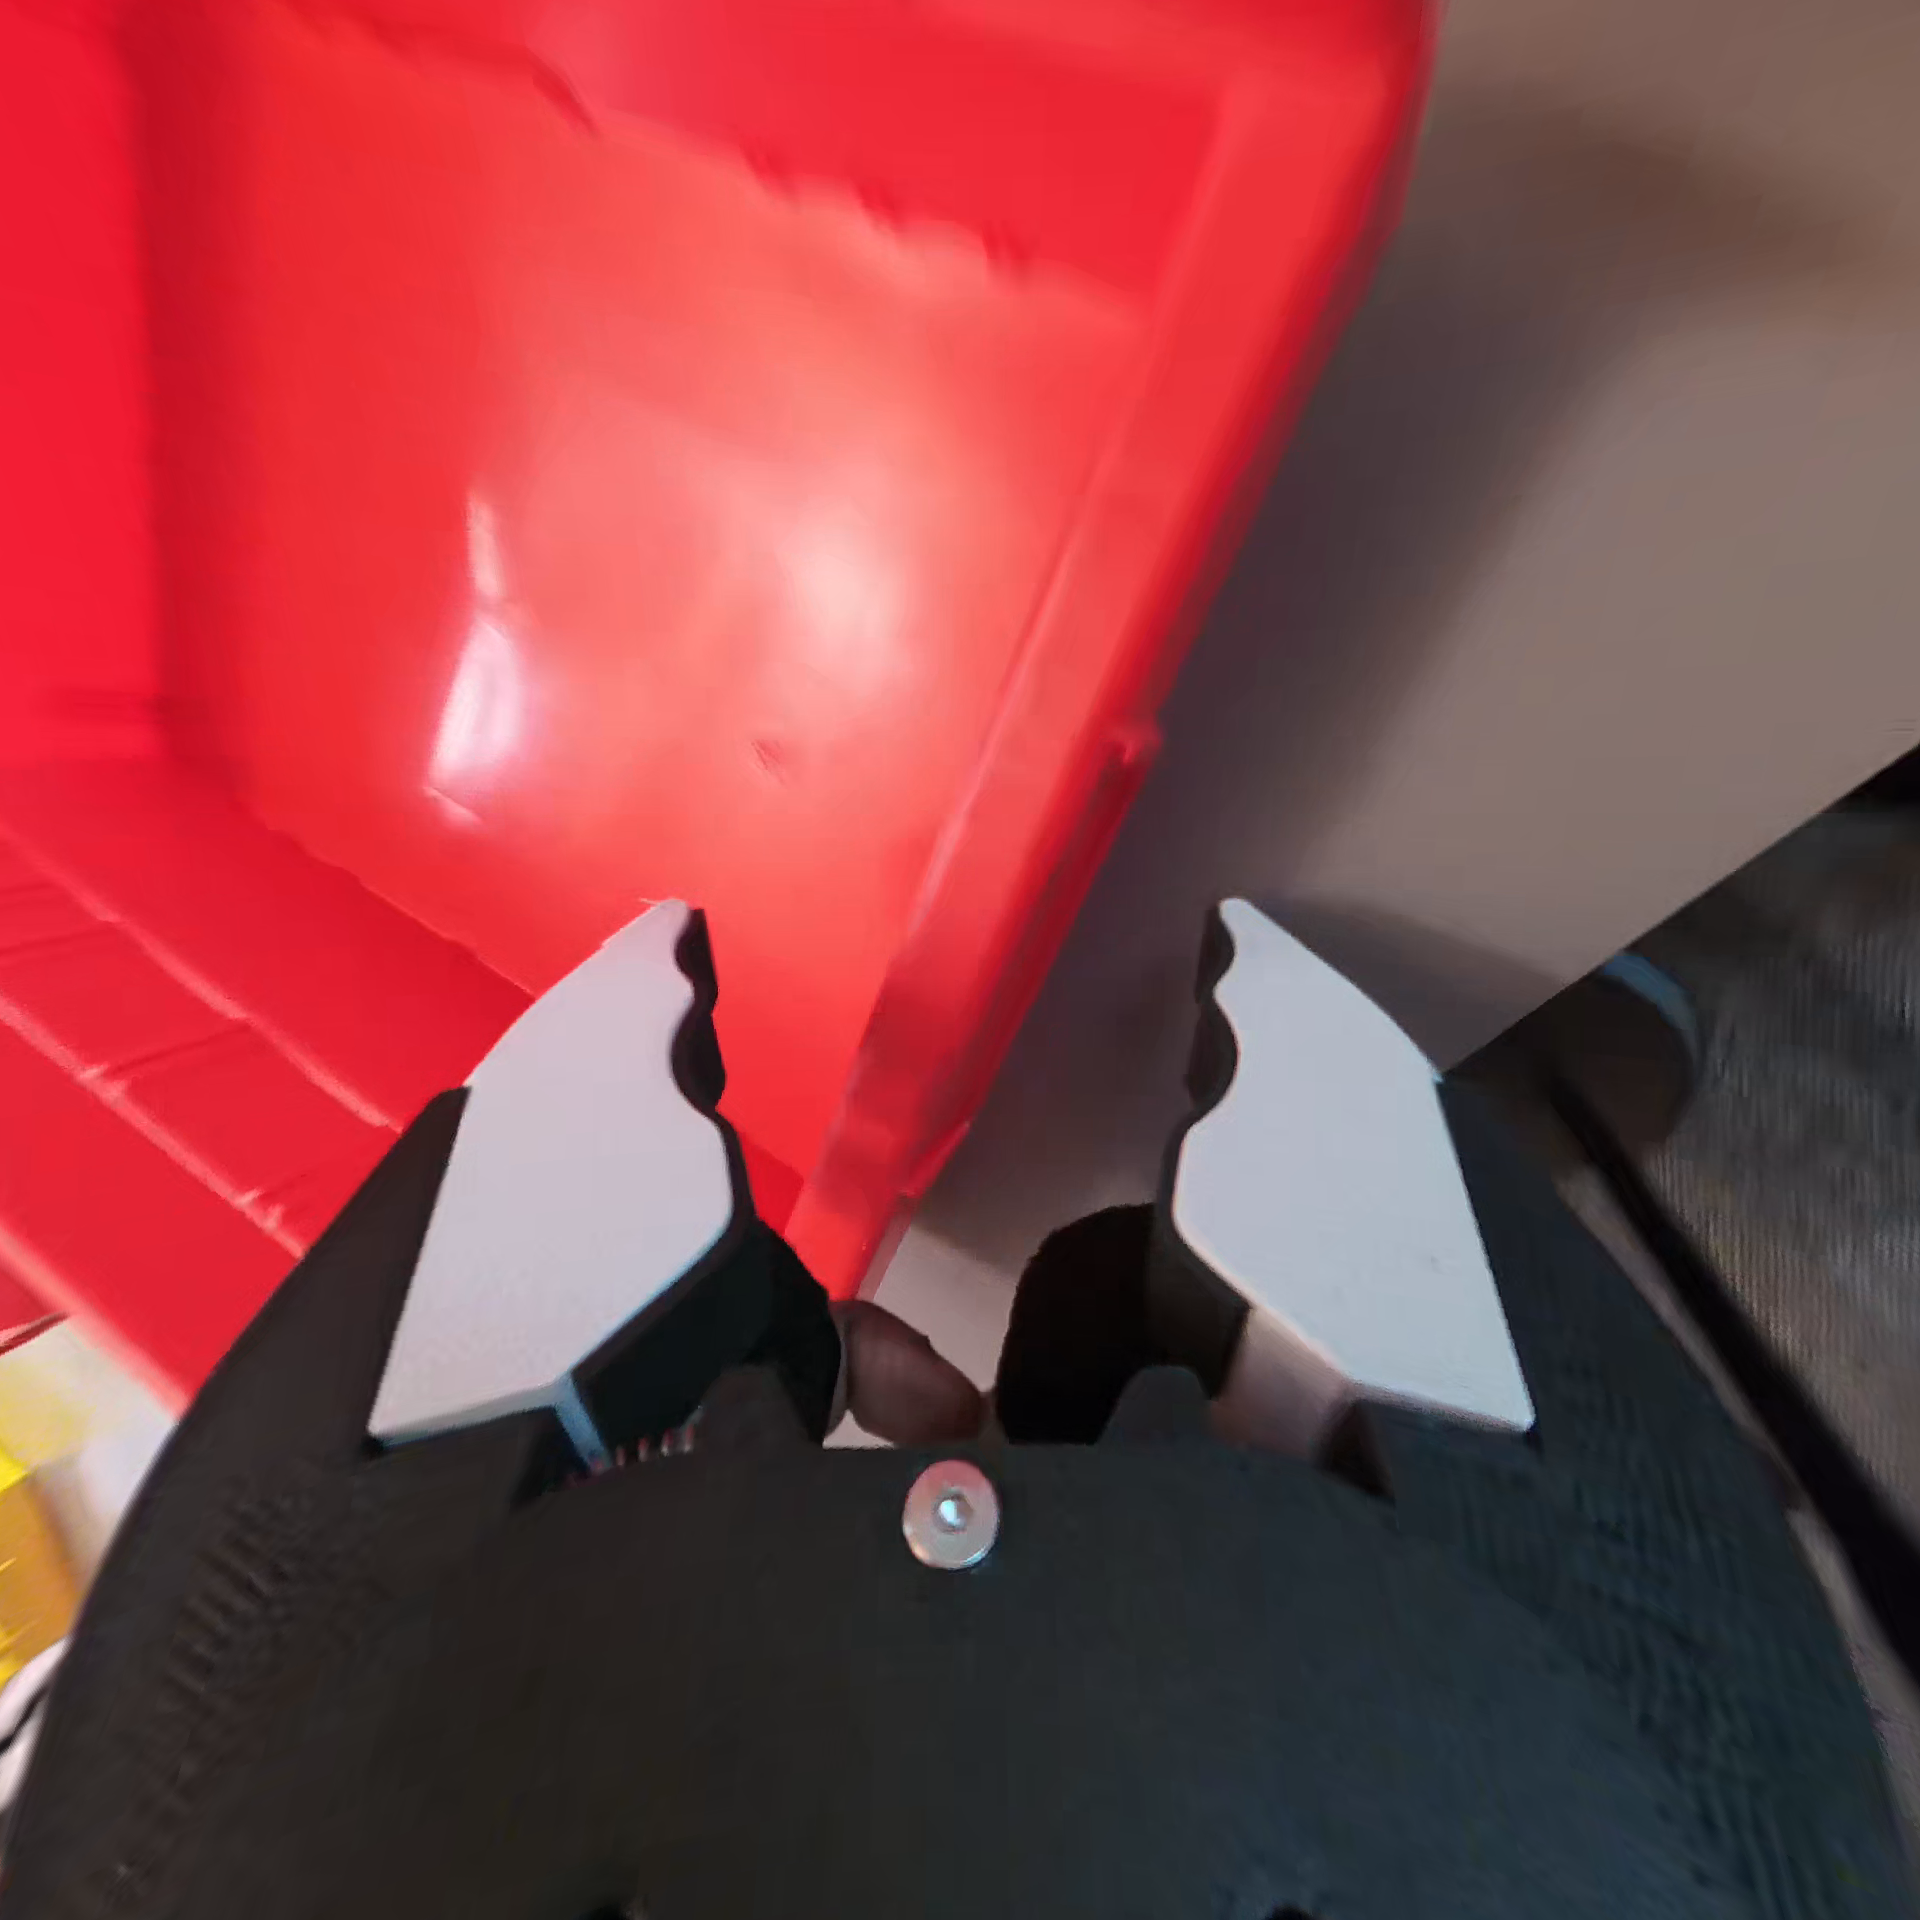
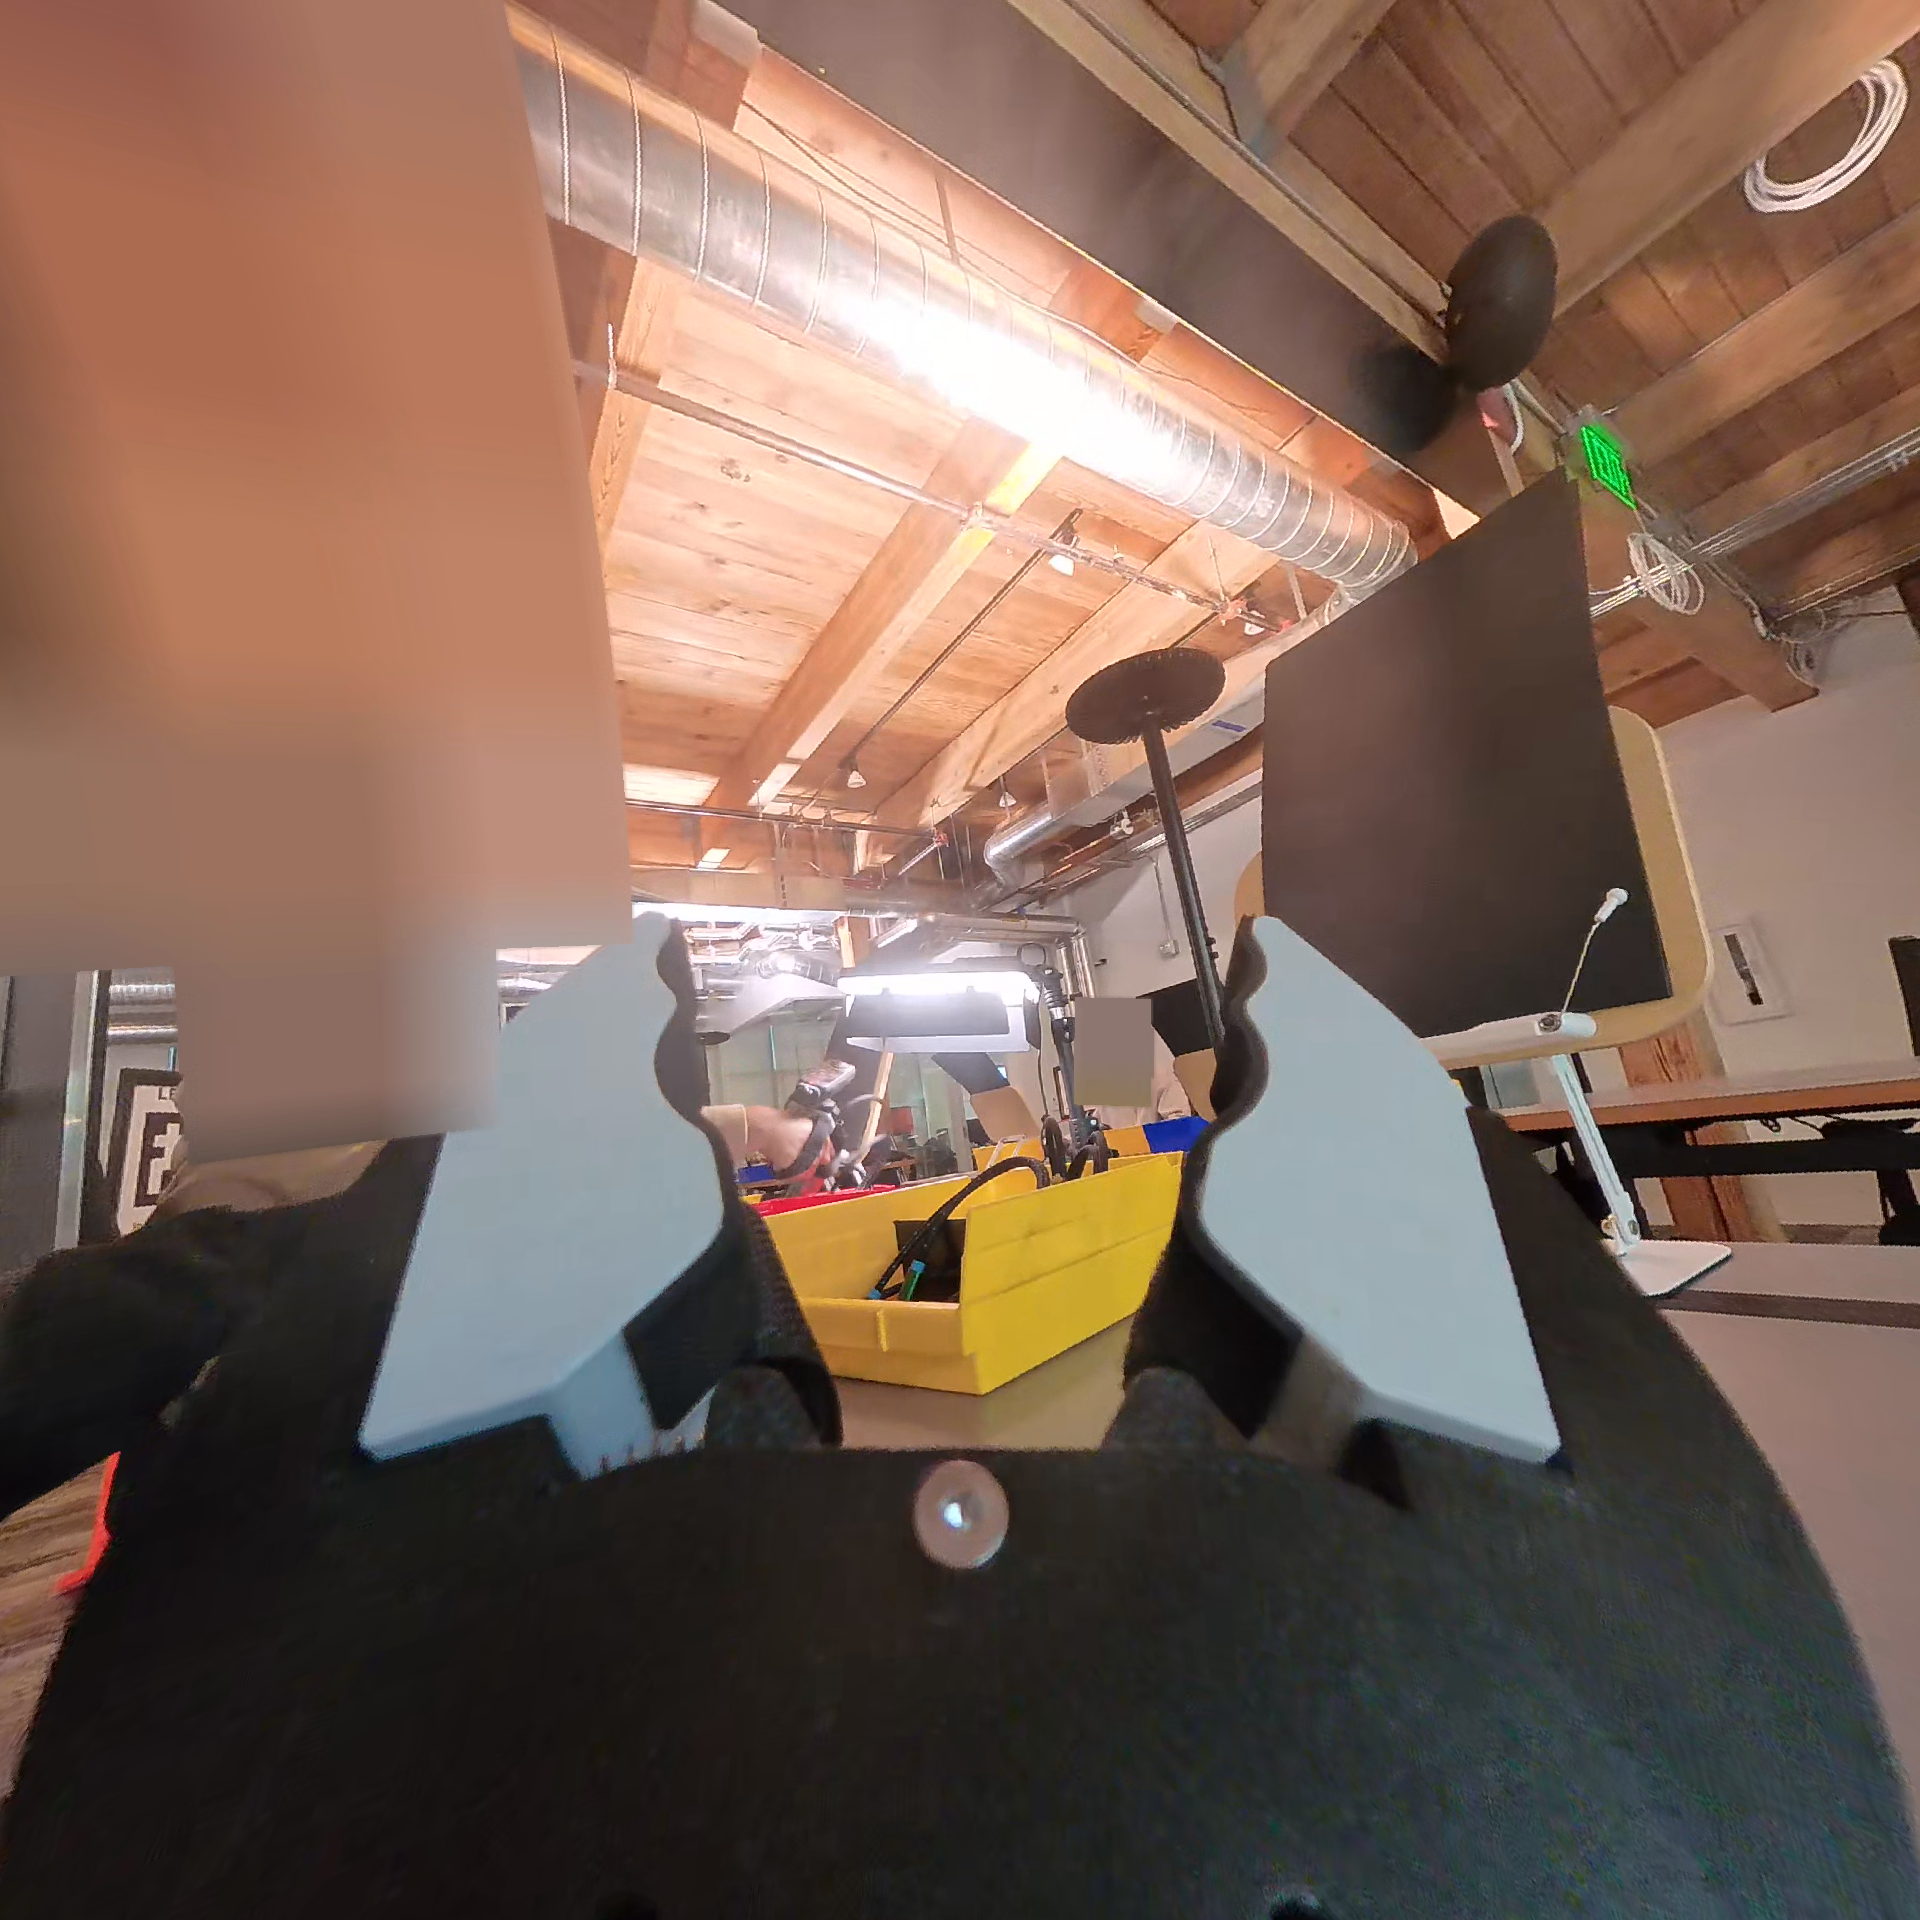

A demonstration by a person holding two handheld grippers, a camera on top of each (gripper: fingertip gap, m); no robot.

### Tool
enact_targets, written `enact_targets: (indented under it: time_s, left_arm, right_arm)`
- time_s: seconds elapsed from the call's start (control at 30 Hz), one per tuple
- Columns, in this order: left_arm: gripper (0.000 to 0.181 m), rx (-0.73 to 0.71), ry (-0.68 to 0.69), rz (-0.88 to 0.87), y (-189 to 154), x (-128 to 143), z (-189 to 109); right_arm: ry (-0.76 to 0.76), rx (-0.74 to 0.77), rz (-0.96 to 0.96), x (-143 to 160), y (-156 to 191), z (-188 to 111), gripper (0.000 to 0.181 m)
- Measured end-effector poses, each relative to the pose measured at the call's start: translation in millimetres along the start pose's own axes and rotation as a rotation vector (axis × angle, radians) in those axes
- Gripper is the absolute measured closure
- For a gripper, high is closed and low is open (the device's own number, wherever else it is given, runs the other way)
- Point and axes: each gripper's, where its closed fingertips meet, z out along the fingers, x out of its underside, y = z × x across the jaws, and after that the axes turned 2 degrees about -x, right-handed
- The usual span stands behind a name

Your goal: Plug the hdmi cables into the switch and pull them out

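No HDMI cable or switch shows clearly in either view. My left gripper [image 1: 954,925] is open and empty, held close over the rim of a large red plastic bin [image 1: 623,520]; its left finger is over the bin's inside, its right finger over the grey table [image 1: 1507,520]. The view is motion-blurred. My right gripper [image 2: 956,935] is open and empty, held low over the table and tilted up toward the ceiling. Ahead of it stands a yellow bin [image 2: 1049,1320] with black cables [image 2: 935,1236] lying in it.
The table's edge [image 1: 1662,935] runs at the right of the left wrist view, with carpet floor [image 1: 1808,1195] below. A yellow thing [image 1: 31,1507] shows at lower left. In the right wrist view a black panel [image 2: 1455,810], a white stand [image 2: 1590,1164] and a black pole [image 2: 1184,831] stand behind.
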Motion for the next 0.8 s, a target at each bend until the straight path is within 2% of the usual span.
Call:
enact_targets:
  time_s: [0.03,0.1,0.13,0.17,0.33,0.43,0.53,0.67,0.8]
  left_arm:
    - [0.106,-0.001,0.016,0.016,1,2,3]
    - [0.126,0.012,0.008,0.054,2,2,6]
    - [0.142,0.016,0.014,0.080,1,3,8]
    - [0.146,-0.007,0.018,0.103,2,2,8]
    - [0.151,-0.304,0.049,0.243,14,-7,4]
    - [0.151,-0.427,0.066,0.260,15,-15,-2]
    - [0.151,-0.534,0.152,0.277,19,-13,-11]
    - [0.150,-0.757,0.212,0.275,40,-12,-41]
    - [0.150,-0.933,0.168,0.245,57,-35,-83]
  right_arm:
    - [-0.003,0.000,0.004,0,0,0,0.084]
    - [-0.014,0.004,0.013,-2,-2,-1,0.085]
    - [-0.019,0.007,0.019,-3,-3,-1,0.085]
    - [-0.024,0.011,0.024,-4,-4,-2,0.085]
    - [-0.031,0.022,0.032,-5,-7,-2,0.086]
    - [-0.028,0.024,0.026,-4,-7,-2,0.086]
    - [-0.025,0.027,0.020,-4,-7,-2,0.087]
    - [-0.014,0.033,0.015,-2,-8,-1,0.088]
    - [-0.001,0.031,-0.002,1,-7,0,0.087]
